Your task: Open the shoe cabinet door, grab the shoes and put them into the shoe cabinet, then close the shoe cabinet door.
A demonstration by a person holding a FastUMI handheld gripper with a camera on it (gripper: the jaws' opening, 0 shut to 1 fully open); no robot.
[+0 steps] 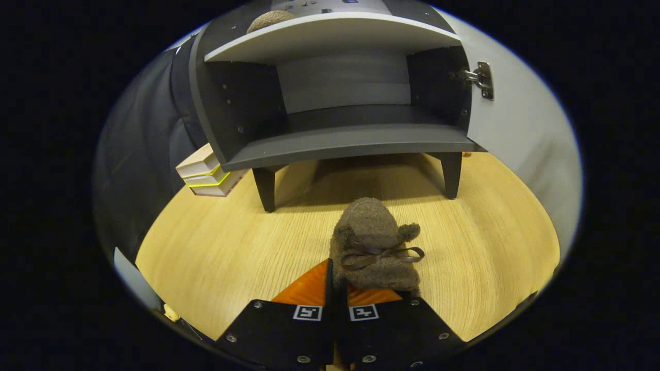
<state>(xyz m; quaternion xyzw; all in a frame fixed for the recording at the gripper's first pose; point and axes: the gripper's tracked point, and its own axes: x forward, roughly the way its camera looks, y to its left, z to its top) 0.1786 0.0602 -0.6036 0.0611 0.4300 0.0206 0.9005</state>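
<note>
The gripper (337, 288) has its fingers drawn together on the shoe (374, 247), just ahead on the tabletop (216, 247). Beyond it stands the shoe cabinet (340, 139), its door (515, 129) swung right. Books (206, 178) lie left of the cabinet.

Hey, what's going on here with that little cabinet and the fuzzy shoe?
A hand-held gripper has its two fingers closed together on the near edge of a brown fuzzy shoe with a ribbon bow, holding it over the wooden floor. Straight ahead stands the shoe cabinet, its door already swung open to the right and its inner shelf bare. So the door step is done, and the shoe has not yet gone in. A stack of books lies by the cabinet's left leg.
</note>
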